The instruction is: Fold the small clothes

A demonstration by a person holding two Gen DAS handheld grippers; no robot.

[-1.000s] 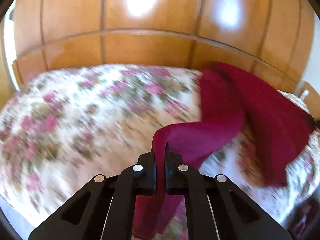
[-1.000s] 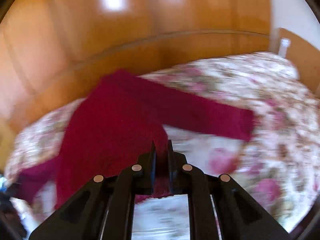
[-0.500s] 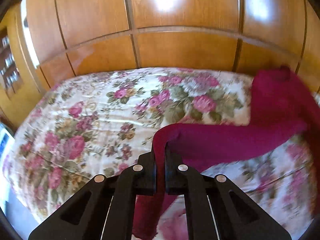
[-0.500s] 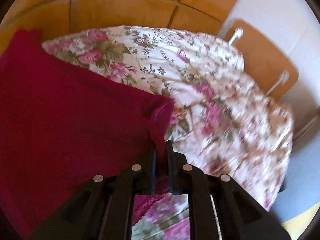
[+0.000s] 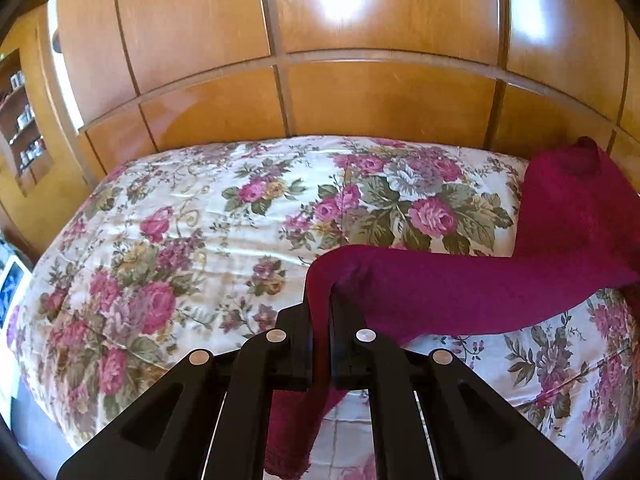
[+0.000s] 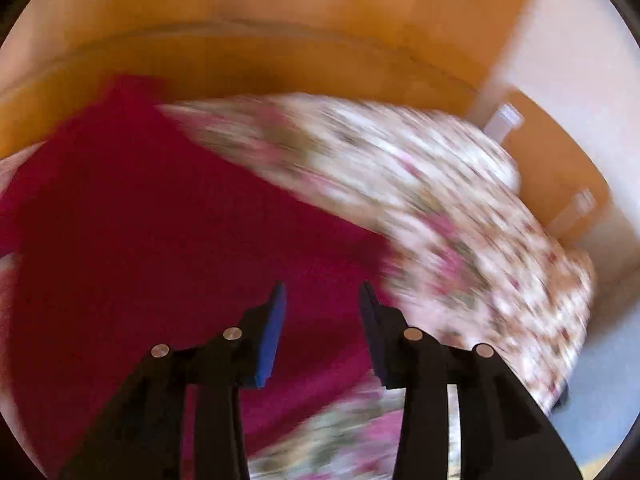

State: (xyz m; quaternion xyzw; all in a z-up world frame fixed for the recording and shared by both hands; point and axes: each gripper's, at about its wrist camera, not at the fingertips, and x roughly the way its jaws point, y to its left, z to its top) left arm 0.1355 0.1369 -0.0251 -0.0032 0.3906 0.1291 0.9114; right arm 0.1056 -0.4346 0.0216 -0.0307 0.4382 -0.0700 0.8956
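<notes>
On top of the floral bedspread [image 5: 192, 216] lies the red knit garment [image 5: 460, 292], looks like a small sweater, with its body bunched toward the spread's right end near the wooden headboard [image 5: 280, 92] and one long sleeve stretched back across the flowers. The left gripper [image 5: 320, 308] is pinched tight on that sleeve, with the cuff end hanging down below the jaws. The right gripper [image 6: 322, 300] has its jaws spread apart with nothing between them, hovering just over the red body panel [image 6: 160, 220].

My read: this is mid sleeve-fold, the sleeve being carried over toward the body. Next move probably needs the left one to lay the sleeve flat across the chest without twisting it, and the right one to find a new edge to grab.

Right wrist view is badly motion-blurred, so I can't make out hem or collar there. The garment's far side runs off the edge of the left view.
</notes>
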